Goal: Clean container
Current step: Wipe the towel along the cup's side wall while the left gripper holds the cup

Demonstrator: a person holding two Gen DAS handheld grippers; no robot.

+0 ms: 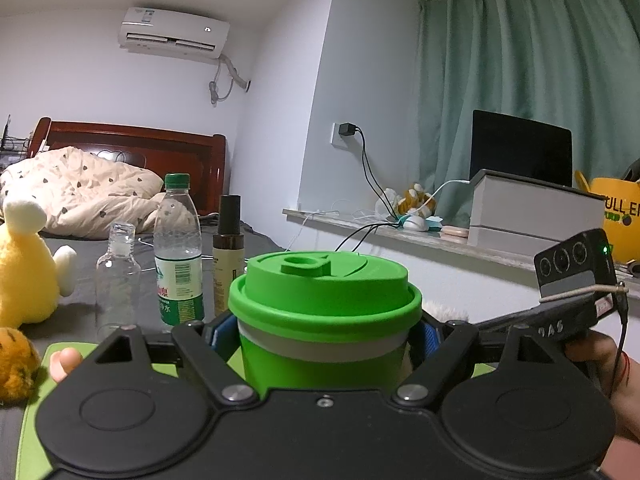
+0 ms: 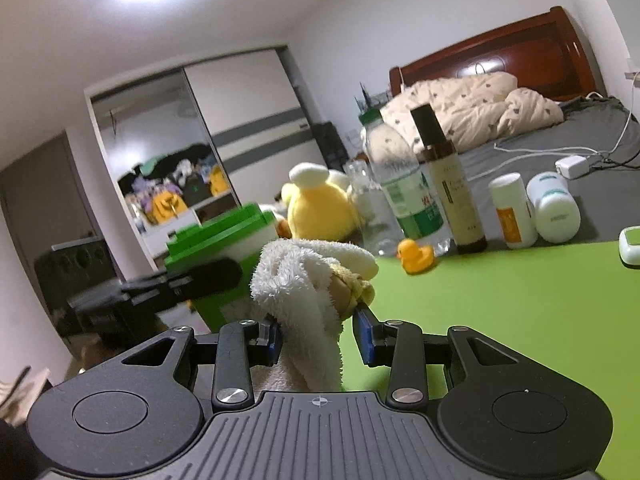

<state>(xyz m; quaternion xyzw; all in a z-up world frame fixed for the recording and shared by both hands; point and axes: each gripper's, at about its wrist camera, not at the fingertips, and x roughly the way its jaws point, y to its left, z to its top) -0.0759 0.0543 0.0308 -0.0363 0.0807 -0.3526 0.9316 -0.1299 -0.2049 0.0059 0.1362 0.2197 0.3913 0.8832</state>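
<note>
i am holding the green cup (image 1: 324, 320) upright above the green mat (image 2: 520, 320), my left gripper (image 1: 324, 334) closing on its body just under the lidded rim. my right gripper (image 2: 318, 340) is pinching a fluffy white cloth (image 2: 304, 292) close beside the cup's side. to wipe well, i judge i should be keeping the left grip firm and level while pressing the cloth flat against the wall and working round it, not nudging the lid. the yellow mug (image 1: 618, 216) is showing "ull e"; the bottle labels are too small for me to read
</note>
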